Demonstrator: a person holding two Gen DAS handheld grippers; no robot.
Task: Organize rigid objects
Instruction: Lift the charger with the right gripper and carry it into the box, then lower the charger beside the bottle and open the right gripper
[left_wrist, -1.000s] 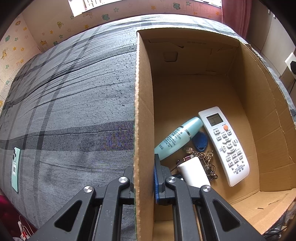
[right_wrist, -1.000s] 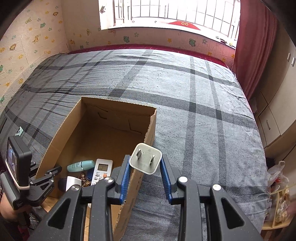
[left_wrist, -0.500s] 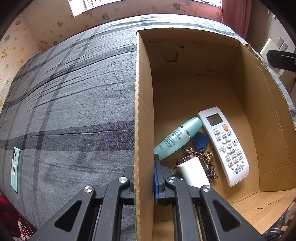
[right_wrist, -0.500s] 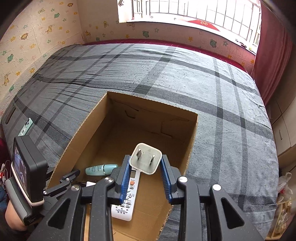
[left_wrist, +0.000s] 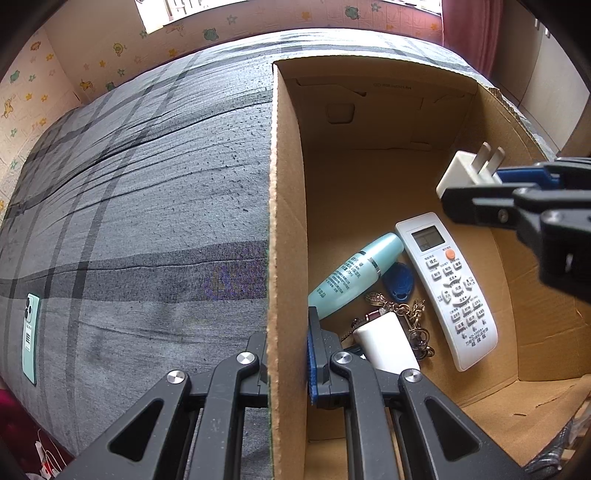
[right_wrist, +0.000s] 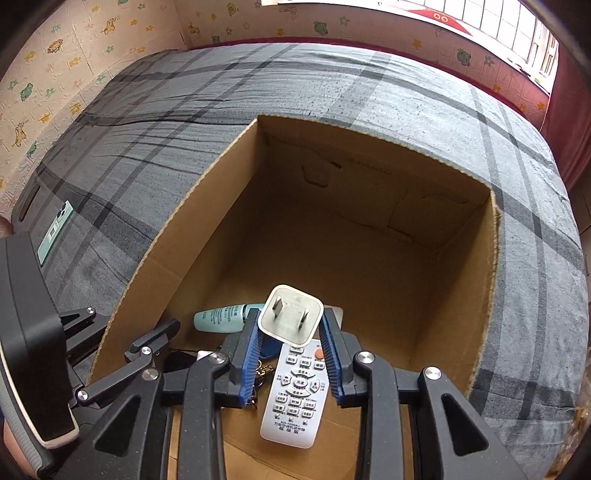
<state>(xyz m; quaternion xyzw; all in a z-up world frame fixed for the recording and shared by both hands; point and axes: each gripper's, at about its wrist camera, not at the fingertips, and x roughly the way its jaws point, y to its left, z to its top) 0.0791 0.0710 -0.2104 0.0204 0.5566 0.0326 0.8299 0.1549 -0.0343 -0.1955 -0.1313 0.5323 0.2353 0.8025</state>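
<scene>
My right gripper (right_wrist: 290, 334) is shut on a white plug adapter (right_wrist: 290, 316) with two flat prongs, held over the open cardboard box (right_wrist: 369, 236). The left wrist view shows the same adapter (left_wrist: 467, 173) coming in from the right above the box floor. My left gripper (left_wrist: 288, 347) is shut on the box's left wall (left_wrist: 286, 221). On the box floor lie a white remote control (left_wrist: 448, 288), a teal tube (left_wrist: 354, 275), a blue key fob (left_wrist: 399, 280), a bunch of keys (left_wrist: 402, 314) and a white block (left_wrist: 386, 345).
The box stands on a bed with a grey checked cover (left_wrist: 140, 192). A mint green phone (left_wrist: 30, 334) lies on the cover at the far left. Patterned wallpaper and a window border the far side, with a red curtain (right_wrist: 569, 110) at the right.
My right gripper has carried the adapter from beyond the box's right wall to over its inside and lower, entering the left wrist view. The left gripper has kept still on the wall.
</scene>
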